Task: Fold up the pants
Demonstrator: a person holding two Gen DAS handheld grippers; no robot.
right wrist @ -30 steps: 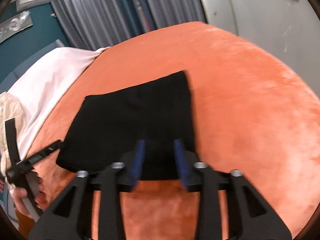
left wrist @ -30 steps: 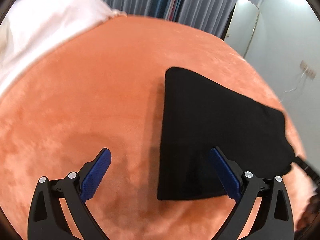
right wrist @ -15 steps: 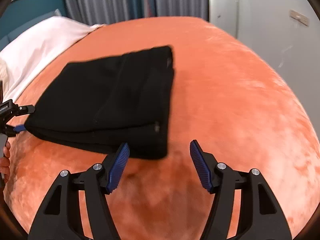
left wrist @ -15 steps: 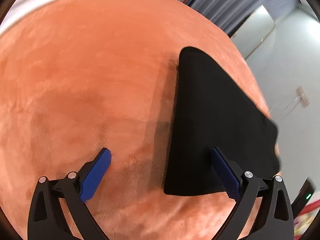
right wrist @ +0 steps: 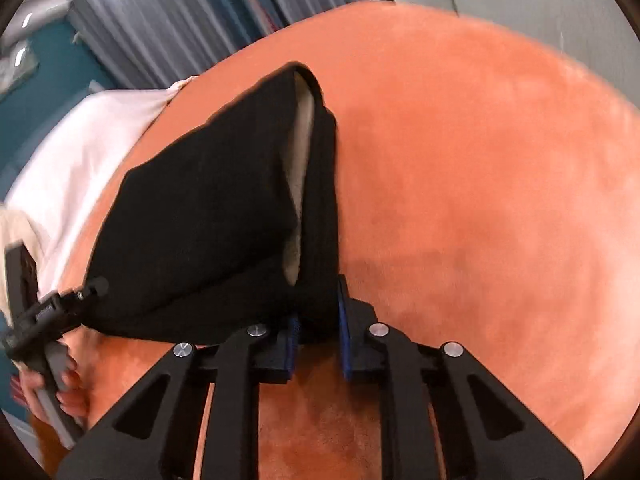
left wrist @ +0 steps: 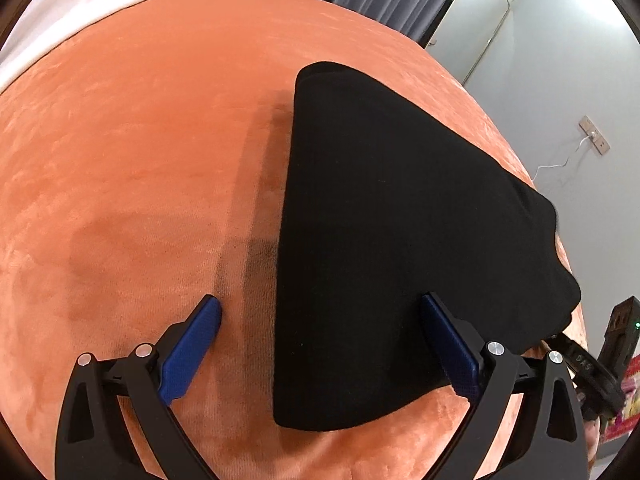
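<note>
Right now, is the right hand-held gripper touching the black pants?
Touching. The right wrist view shows the right hand-held gripper shut on the near edge of the black pants, the cloth pinched between its blue pads and lifted.

An orange plush blanket (left wrist: 140,152) is covering the bed, a white pillow (right wrist: 80,160) is lying far left, and grey curtains (right wrist: 168,20) are hanging beyond.

right hand-held gripper (right wrist: 318,330): clamped on black pants (right wrist: 208,216) corner | pants: lifted, pale lining showing | surface: orange blanket (right wrist: 480,180)
</note>
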